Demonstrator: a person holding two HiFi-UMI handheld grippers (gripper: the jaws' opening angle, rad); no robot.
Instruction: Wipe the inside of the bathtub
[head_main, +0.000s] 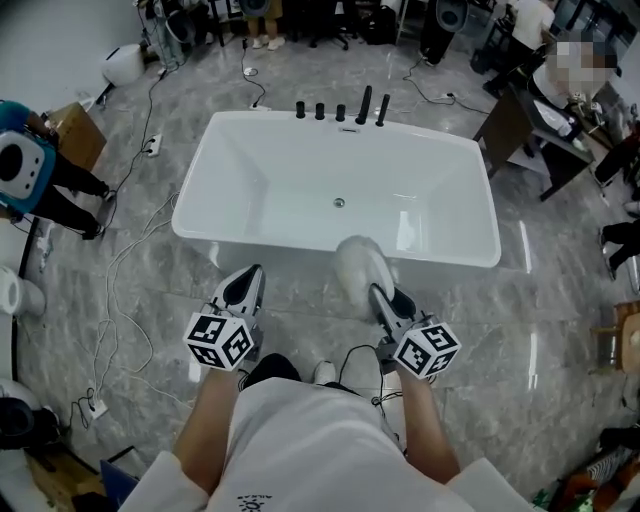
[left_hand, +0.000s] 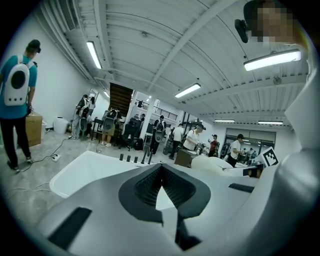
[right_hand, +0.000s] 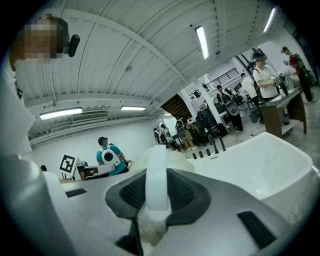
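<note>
Bathtub (head_main: 270, 180): white, rectangular, glossy, and it stood on the grey marbled floor (head_main: 150, 330) right in front of the person. The inside looked bare and dry.
Drain (head_main: 339, 203): a small round metal spot, sat in the middle of the tub's bottom.
Taps (head_main: 340, 108): a row of black fittings stood along the far rim.
Left claw (head_main: 243, 290): clenched, tips together with nothing between them, and it hung over the floor just short of the near rim. In the left gripper view (left_hand: 160, 167) the tub (left_hand: 85, 172) lay beyond it.
Right claw (head_main: 385, 300): clamped on the white handle of a wiper (head_main: 360, 265). In the right gripper view (right_hand: 156, 172) that handle (right_hand: 156, 165) ran straight up between the jaws.
Wiper head: fluffy and white, pointed at the tub and overlapped its near rim in the head view. Touching or not, I couldn't tell.
Cables (head_main: 120, 270): thin white leads trailed over the floor left of the tub.
</note>
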